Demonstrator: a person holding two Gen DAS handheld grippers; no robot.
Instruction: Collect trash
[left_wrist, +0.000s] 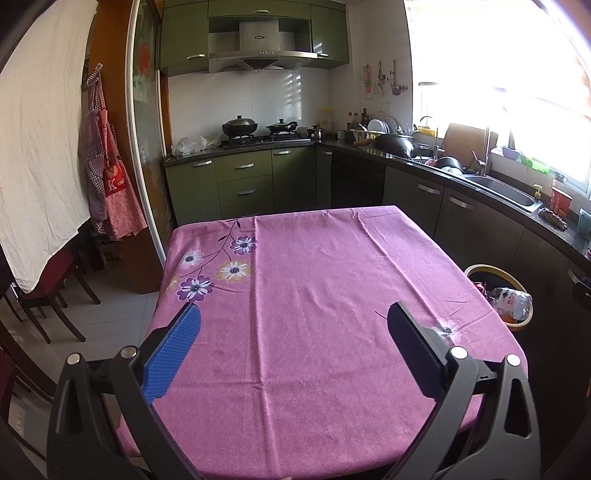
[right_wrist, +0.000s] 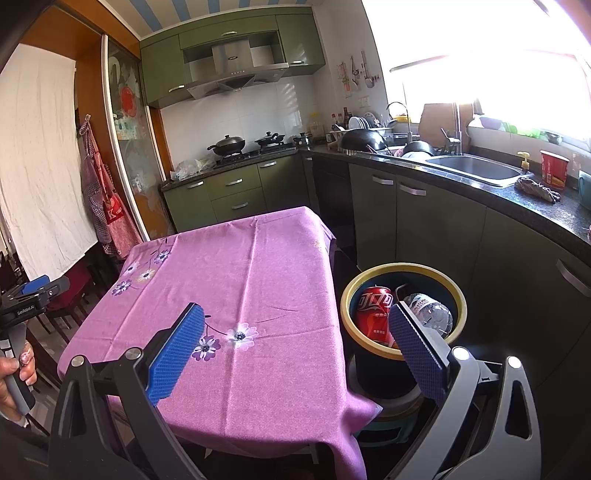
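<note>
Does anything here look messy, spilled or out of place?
Nothing looks spilled or broken. The pink flowered tablecloth lies bare, only creased. The red soda can and clear plastic bottle sit inside the yellow-rimmed dark bin beside the table. The bottle leans on the rim.

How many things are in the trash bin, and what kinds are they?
Red soda can: 1
Clear plastic bottle: 1
Total in the trash bin that can be seen: 2
</note>
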